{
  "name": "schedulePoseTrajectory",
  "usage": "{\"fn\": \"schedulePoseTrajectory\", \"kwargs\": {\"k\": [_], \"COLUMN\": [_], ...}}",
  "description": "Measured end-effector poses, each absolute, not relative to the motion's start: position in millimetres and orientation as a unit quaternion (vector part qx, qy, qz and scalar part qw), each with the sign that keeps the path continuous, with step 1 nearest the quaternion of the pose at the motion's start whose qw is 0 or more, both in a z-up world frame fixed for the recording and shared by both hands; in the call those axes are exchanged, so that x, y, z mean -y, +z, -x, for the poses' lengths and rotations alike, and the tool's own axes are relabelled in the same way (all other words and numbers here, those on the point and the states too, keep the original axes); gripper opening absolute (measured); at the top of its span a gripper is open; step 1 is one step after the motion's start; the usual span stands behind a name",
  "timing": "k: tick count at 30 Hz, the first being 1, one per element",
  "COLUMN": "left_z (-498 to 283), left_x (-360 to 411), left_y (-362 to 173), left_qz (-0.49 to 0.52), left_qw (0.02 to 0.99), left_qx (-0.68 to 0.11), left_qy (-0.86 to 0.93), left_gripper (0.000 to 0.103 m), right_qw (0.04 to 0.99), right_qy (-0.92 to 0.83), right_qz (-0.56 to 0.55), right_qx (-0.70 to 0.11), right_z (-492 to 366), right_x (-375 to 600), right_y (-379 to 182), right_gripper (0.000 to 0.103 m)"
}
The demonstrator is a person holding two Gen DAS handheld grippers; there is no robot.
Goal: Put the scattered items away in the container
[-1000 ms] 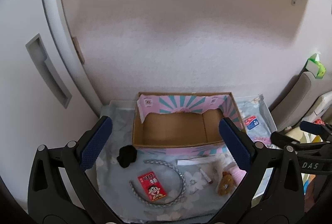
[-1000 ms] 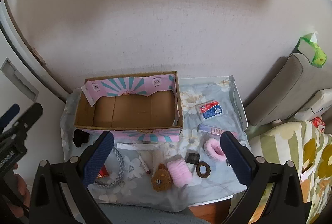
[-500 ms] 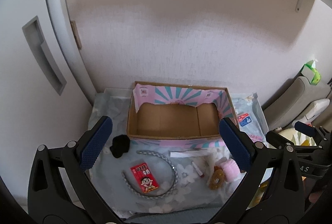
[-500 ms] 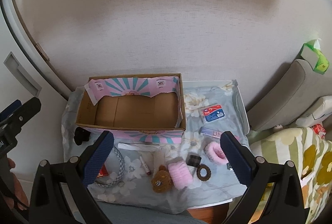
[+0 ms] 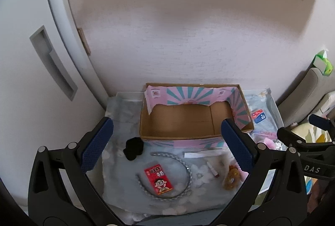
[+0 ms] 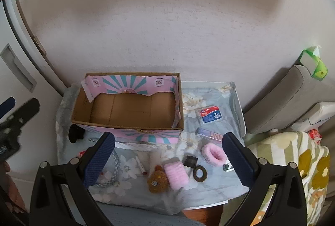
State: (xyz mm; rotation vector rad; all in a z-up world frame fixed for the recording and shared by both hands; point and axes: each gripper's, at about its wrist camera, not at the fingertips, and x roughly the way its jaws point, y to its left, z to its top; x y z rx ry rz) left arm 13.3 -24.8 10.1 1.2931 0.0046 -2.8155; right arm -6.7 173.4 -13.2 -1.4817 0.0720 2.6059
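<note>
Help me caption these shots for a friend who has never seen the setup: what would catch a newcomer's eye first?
The open cardboard box, with its pink-and-teal sunburst lining, sits empty at the back of the flowered cloth. In front of it lies a scatter of small things: a red cartoon packet inside a silver headband's curve on the left, and fluffy pink scrunchies toward the right. Both claws hang open above, holding nothing.

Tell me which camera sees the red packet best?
The left wrist view: the red packet lies whole inside the curve of the headband, cartoon face clear. In the right wrist view only a red sliver peeks out beside the tool's finger.
</note>
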Motion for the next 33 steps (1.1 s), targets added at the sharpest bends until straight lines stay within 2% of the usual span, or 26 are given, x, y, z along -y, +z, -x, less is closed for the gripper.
{"fn": "schedulePoseTrajectory", "kwargs": {"k": [11,33], "left_z": [-14.0,-20.3], "left_x": [13.6,16.3], "left_y": [10.5,19.7], "left_qz": [-0.416,-0.394], "left_qw": [0.014,-0.006], "left_qx": [0.020,0.014], "left_qy": [-0.909,-0.919], "left_gripper": [0.102,0.102], "right_qw": [0.077,0.085], "right_qy": [0.869,0.878], "right_qz": [0.488,0.470], "right_qx": [-0.018,-0.018], "right_z": [5.0,2.1], "right_x": [-171.7,-167.6], "right_y": [-12.4,-5.5], "right_gripper": [0.103,0.103]}}
